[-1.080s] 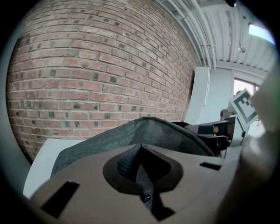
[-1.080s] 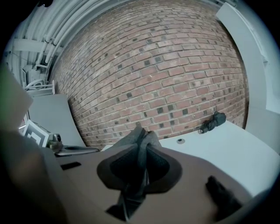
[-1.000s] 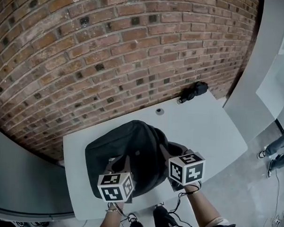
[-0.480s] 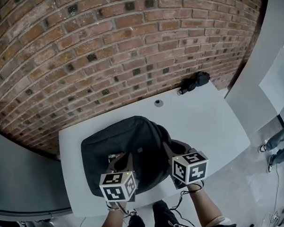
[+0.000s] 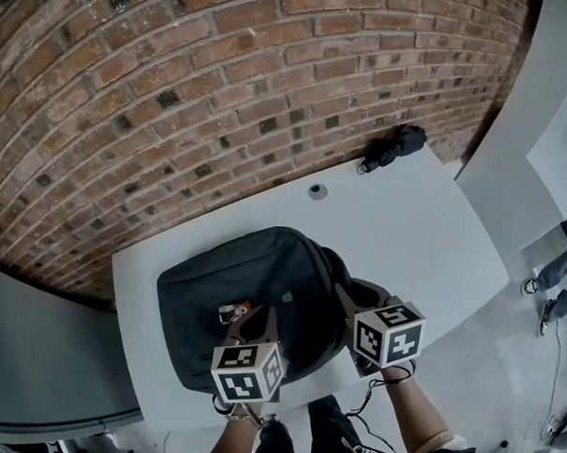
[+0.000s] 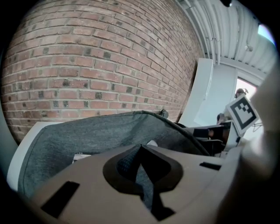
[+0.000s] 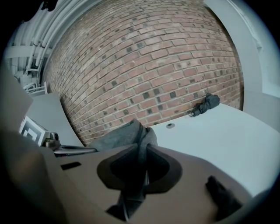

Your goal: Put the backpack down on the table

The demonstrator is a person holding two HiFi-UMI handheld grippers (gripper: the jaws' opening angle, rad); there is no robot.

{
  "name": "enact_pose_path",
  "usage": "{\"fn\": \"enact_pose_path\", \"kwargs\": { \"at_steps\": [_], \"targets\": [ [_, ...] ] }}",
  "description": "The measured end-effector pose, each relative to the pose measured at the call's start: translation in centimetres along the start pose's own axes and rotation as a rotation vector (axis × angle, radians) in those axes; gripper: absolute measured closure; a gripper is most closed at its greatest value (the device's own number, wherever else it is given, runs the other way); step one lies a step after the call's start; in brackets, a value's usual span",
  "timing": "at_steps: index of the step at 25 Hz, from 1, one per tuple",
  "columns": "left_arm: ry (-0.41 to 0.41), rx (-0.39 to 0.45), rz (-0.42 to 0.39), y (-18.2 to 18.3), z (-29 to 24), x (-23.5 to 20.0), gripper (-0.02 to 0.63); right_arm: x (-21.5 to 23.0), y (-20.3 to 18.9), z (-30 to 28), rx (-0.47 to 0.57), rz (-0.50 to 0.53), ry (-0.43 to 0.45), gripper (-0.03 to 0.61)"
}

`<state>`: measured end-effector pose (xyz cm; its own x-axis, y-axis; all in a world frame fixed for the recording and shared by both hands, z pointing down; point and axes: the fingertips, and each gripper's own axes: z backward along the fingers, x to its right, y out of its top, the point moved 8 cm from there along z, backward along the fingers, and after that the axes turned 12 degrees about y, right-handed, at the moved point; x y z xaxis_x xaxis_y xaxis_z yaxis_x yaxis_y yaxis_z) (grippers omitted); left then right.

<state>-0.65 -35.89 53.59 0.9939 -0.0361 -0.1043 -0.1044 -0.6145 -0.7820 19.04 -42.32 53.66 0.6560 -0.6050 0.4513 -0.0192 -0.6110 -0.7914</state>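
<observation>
At the left, the left gripper (image 5: pixel 253 315) has its fingers pressed together on a fold of grey fabric at the near side of the backpack (image 5: pixel 248 280). The dark backpack sits on the near left part of the white table (image 5: pixel 433 246), in front of the brick wall (image 5: pixel 205 86). To its right, the right gripper (image 5: pixel 348 297) pinches a bunched fold or strap at the pack's right edge. Farther right, at the table's far corner, a small black bundle (image 5: pixel 392 147) lies by the wall.
</observation>
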Motion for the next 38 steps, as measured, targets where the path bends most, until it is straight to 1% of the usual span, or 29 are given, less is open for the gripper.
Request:
{"fn": "enact_pose_path", "kwargs": {
  "at_steps": [5,11,16,27,33,38],
  "targets": [
    [0.000,-0.031,-0.004,-1.1,-1.3,0.8,0.601,1.7,-1.9,-0.6,-0.026,-0.036,0.008,0.526],
    [0.010,-0.063,-0.008,-2.3,-2.4,1.3,0.600,3.2,-3.1,-1.0,-0.061,-0.038,0.019,0.526],
    [0.026,-0.083,-0.010,-2.8,-3.1,1.4,0.601,4.3,-4.0,-1.6,-0.081,-0.043,0.013,0.526],
    [0.031,-0.105,-0.033,-3.6,-4.8,2.1,0.601,6.1,-5.4,-2.4,-0.072,-0.060,0.030,0.526],
    [0.024,-0.108,-0.032,-3.6,-5.0,2.6,0.600,6.4,-5.6,-2.3,-0.073,-0.027,0.012,0.526],
    [0.028,-0.109,-0.031,-3.4,-4.7,2.7,0.600,6.6,-5.8,-2.1,-0.071,-0.019,0.001,0.514]
  ]
}}
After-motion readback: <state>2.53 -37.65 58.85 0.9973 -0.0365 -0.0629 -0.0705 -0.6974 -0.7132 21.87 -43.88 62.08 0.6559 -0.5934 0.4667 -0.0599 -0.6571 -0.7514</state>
